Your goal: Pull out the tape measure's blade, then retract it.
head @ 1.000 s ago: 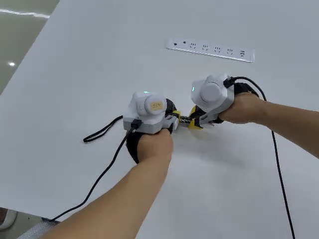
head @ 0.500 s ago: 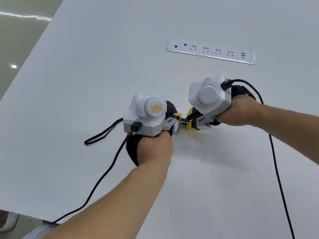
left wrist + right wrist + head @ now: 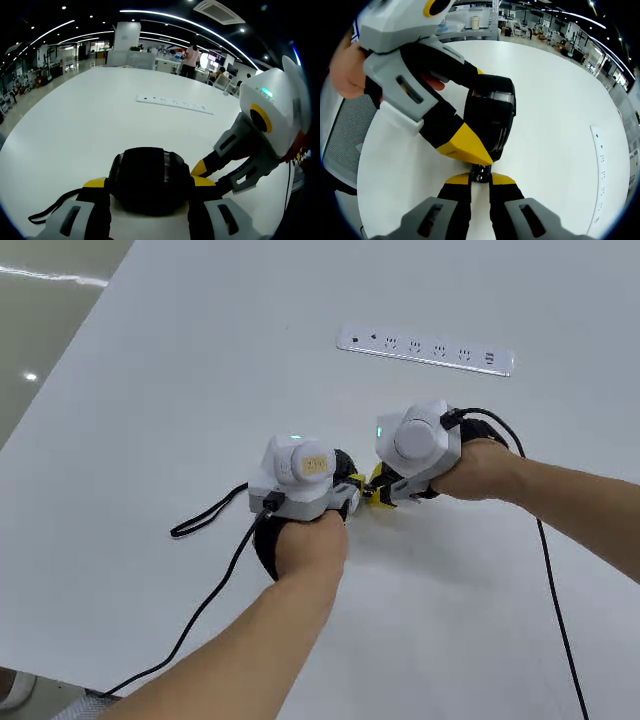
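Now tape measure (image 3: 147, 170) clamped between left gripper (image 3: 150, 184) jaws, right gripper (image 3: 480, 181) jaws pinching blade tip (image 3: 480, 173)

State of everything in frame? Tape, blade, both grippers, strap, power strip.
tape measure: clamped in the left gripper
blade: almost fully in, only its tip out
left gripper: shut on the tape measure
right gripper: shut on the blade tip
strap: lying slack
power strip: lying flat, nothing plugged in
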`<action>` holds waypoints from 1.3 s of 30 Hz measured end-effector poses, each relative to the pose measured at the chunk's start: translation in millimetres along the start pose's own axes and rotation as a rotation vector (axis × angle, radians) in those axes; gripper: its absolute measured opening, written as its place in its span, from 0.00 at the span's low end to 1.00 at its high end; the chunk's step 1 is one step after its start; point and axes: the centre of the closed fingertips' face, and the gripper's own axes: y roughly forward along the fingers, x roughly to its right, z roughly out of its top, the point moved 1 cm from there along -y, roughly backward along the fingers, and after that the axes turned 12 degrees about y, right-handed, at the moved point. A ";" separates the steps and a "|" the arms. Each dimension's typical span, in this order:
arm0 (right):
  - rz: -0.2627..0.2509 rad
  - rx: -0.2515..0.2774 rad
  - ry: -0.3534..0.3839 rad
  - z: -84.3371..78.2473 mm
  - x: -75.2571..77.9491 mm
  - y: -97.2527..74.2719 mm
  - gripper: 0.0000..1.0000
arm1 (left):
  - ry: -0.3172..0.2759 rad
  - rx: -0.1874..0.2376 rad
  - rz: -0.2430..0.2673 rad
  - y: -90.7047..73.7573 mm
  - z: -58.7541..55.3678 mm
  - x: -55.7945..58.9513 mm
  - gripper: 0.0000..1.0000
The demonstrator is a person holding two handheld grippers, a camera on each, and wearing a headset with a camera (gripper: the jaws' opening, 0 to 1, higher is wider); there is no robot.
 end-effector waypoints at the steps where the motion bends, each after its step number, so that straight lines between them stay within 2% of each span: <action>1: 0.000 0.001 -0.005 0.6 -0.2 -0.1 0.12 | -0.001 0.001 0.000 0.0 0.1 0.1 0.60; 25: -0.011 0.004 -0.048 7.7 -1.7 1.7 0.12 | -0.004 0.003 -0.003 -0.1 -0.1 0.6 0.59; 39: -0.027 0.017 -0.070 8.3 2.8 5.1 0.12 | -0.009 0.004 -0.002 0.0 -0.1 -0.1 0.59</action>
